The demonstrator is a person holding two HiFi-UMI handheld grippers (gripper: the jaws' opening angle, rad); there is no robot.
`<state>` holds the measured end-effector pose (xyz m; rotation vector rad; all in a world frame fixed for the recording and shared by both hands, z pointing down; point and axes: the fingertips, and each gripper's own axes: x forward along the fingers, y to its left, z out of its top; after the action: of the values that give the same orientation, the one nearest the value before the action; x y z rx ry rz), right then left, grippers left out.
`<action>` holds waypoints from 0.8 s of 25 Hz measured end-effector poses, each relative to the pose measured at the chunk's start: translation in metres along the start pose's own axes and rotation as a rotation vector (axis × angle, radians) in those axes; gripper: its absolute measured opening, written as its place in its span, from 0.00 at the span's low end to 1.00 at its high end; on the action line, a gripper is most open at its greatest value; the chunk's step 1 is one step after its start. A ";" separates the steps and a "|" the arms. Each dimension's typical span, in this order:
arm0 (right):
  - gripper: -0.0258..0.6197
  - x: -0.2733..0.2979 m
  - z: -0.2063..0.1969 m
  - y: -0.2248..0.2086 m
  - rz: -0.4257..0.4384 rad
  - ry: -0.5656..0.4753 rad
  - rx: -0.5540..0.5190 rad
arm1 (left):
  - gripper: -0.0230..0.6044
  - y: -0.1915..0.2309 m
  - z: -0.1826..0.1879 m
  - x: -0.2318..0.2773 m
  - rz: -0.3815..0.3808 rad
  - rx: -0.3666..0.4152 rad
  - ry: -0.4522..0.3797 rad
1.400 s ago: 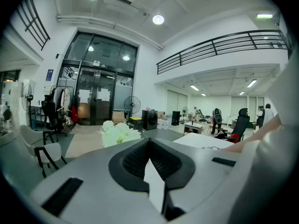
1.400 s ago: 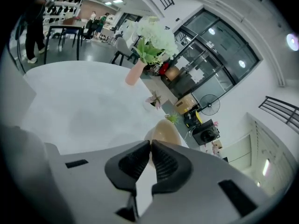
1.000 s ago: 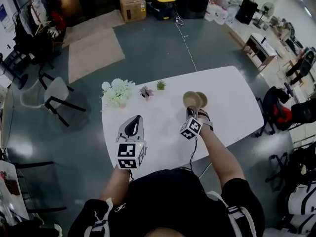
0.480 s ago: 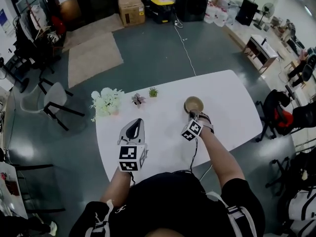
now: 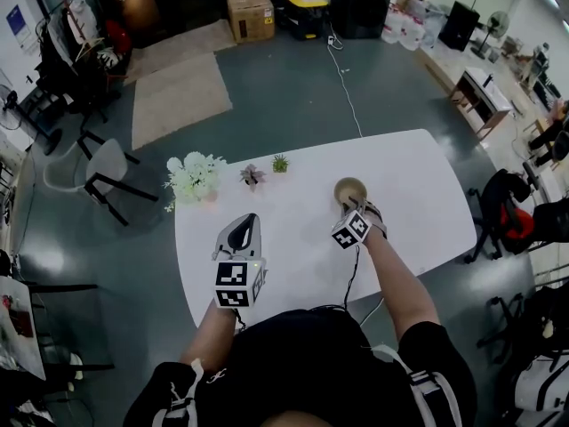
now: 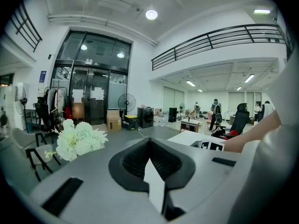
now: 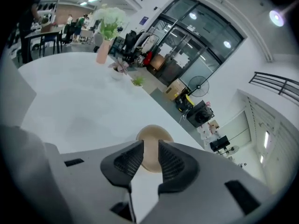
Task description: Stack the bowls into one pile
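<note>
Head view: right arm (image 5: 396, 278) outstretched

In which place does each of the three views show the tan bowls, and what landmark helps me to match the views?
Head view: the tan bowls stand right of centre, on the white table.
Left gripper view: not in the picture.
Right gripper view: low centre, on the table.
Shared landmark: the white flowers, left of centre in the head view, at the left in the left gripper view, at the top left in the right gripper view.
</note>
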<state>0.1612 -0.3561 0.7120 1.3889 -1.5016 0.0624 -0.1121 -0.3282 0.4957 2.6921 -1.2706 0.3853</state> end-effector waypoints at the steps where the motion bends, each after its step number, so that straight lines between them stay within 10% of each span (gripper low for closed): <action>1: 0.22 -0.004 0.004 -0.003 -0.002 -0.023 0.034 | 0.06 -0.001 0.000 -0.001 0.000 0.001 -0.002; 12: 0.07 -0.172 0.096 -0.082 -0.124 -0.648 0.679 | 0.06 -0.009 0.019 -0.014 0.004 -0.020 -0.079; 20: 0.06 -0.256 0.114 -0.063 -0.159 -0.776 0.767 | 0.06 -0.010 0.018 -0.025 -0.030 0.013 -0.074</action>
<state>0.0826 -0.2703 0.4488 2.3211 -2.1071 -0.0073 -0.1164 -0.3080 0.4711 2.7568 -1.2492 0.2945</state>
